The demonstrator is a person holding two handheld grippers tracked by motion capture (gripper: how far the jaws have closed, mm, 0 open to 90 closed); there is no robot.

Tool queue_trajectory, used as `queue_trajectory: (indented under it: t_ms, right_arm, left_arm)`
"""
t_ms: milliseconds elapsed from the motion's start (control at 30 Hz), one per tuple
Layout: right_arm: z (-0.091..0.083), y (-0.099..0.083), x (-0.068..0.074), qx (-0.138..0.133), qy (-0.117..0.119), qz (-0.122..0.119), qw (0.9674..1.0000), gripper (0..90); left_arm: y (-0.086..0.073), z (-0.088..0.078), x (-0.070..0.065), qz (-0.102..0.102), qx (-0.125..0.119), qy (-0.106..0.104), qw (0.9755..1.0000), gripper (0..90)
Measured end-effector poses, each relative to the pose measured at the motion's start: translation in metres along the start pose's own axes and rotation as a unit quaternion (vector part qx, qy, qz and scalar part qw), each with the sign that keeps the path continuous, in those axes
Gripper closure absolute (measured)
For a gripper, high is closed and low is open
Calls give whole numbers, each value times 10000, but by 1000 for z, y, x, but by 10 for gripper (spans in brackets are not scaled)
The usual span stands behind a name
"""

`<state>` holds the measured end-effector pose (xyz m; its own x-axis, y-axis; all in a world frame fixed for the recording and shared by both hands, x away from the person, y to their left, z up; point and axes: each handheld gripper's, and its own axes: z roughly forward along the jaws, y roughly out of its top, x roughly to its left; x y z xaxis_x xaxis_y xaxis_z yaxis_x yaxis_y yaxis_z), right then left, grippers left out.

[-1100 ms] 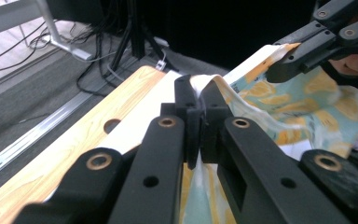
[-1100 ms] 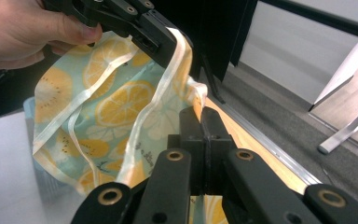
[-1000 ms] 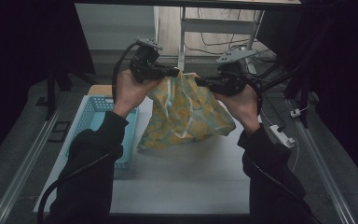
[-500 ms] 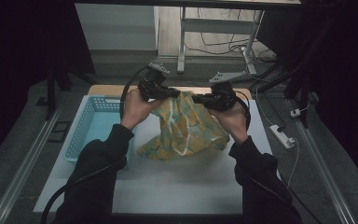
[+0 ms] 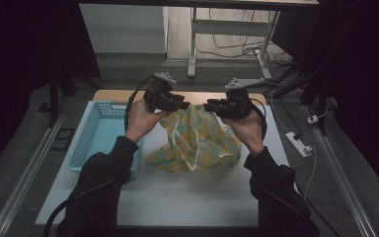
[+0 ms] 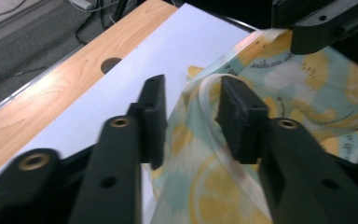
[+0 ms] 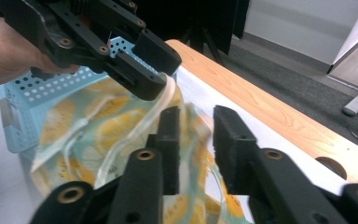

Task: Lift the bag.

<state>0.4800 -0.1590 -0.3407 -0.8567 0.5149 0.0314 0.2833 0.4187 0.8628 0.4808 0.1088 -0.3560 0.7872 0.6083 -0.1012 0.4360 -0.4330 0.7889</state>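
The bench [image 5: 177, 197] carries a blue basket [image 5: 96, 136] at its left and, just beside it, the lemon-print cloth [image 5: 197, 143], now slumped on the white top after hanging higher a second ago. Its long axis runs roughly across the bench, with its upper edge lifted towards both tongs. The left tongs [image 6: 189, 109] and right tongs [image 7: 196, 133] have just been opening; cloth lies loosely between each pair of jaws, unpinched. I judge it is being released, laid down.

I see lab-style recording bay: white work table [image 5: 187, 197] between metal rails [image 5: 19, 182], black curtains around, cables [image 5: 227, 47] and power strip [image 5: 298, 144] on grey floor.
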Motion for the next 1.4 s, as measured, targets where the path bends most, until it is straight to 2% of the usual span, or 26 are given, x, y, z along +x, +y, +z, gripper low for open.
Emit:
queue_trajectory:
  t_ms: [67, 167, 333, 800, 1000, 1200, 1400]
  right_arm:
    - [-1, 0, 2, 45, 23, -14, 10000, 644]
    - [-3, -1, 5, 80, 3, -46, 10000, 587]
    - [-7, -4, 9, 86, 1, -27, 10000, 507]
    - [-15, -18, 22, 30, 73, 51, 10000, 281]
    - [-17, -29, 26, 76, 54, 91, 9999, 197]
    - [-21, -40, 31, 123, -161, 72, 9998, 69]
    - [-26, -52, 34, 182, -119, 85, 9997, 43]
  left_arm:
    - [-3, -3, -2, 93, -30, 100, 9999, 497]
    - [-9, -7, -6, 81, -60, 137, 9999, 435]
    - [-21, -12, -12, 68, -96, 74, 9999, 288]
    - [-57, -21, -23, -121, -77, -131, 9998, 73]
    - [-75, -22, -25, -246, -62, -329, 9991, 21]
    - [-95, -27, -27, -383, -62, -401, 9984, 0]
    - [-111, -35, -33, -475, -65, -441, 9979, 0]
